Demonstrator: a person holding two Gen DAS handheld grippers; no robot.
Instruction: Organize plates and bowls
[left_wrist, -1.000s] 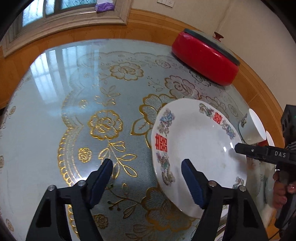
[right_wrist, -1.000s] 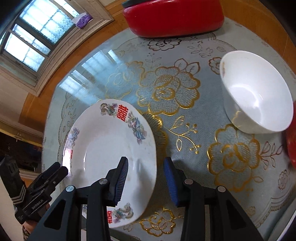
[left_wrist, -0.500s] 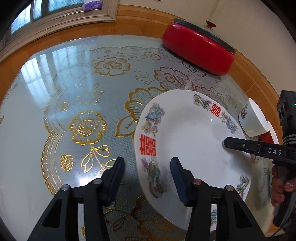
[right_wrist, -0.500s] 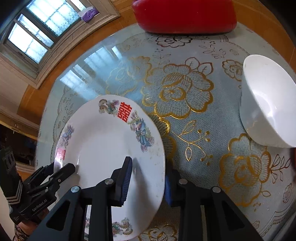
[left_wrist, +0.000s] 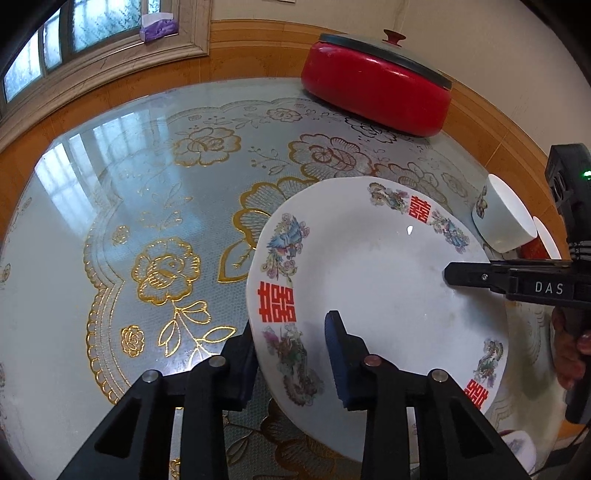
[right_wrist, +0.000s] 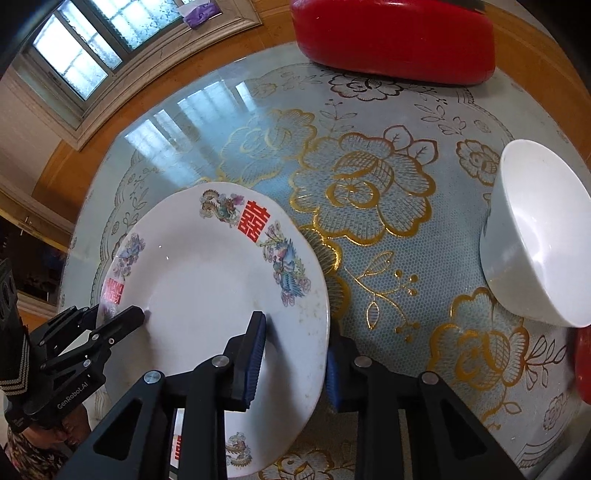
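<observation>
A white plate (left_wrist: 384, 291) with red characters and bird prints on its rim is held tilted above the table; it also shows in the right wrist view (right_wrist: 207, 291). My left gripper (left_wrist: 291, 354) is shut on its left rim, one finger above and one below. My right gripper (right_wrist: 293, 354) is shut on the opposite rim; it shows in the left wrist view (left_wrist: 480, 278). A white bowl (right_wrist: 539, 236) sits on the table to the right; it also shows in the left wrist view (left_wrist: 506, 218).
A red lidded pot (left_wrist: 376, 92) stands at the table's far edge, also in the right wrist view (right_wrist: 391, 33). The table (left_wrist: 147, 184) has a glass top over a blue and gold floral cloth. Something red (right_wrist: 583, 365) sits beside the bowl.
Both grippers have closed onto the plate's opposite rims. The plate has come closer and sits tilted between them.
</observation>
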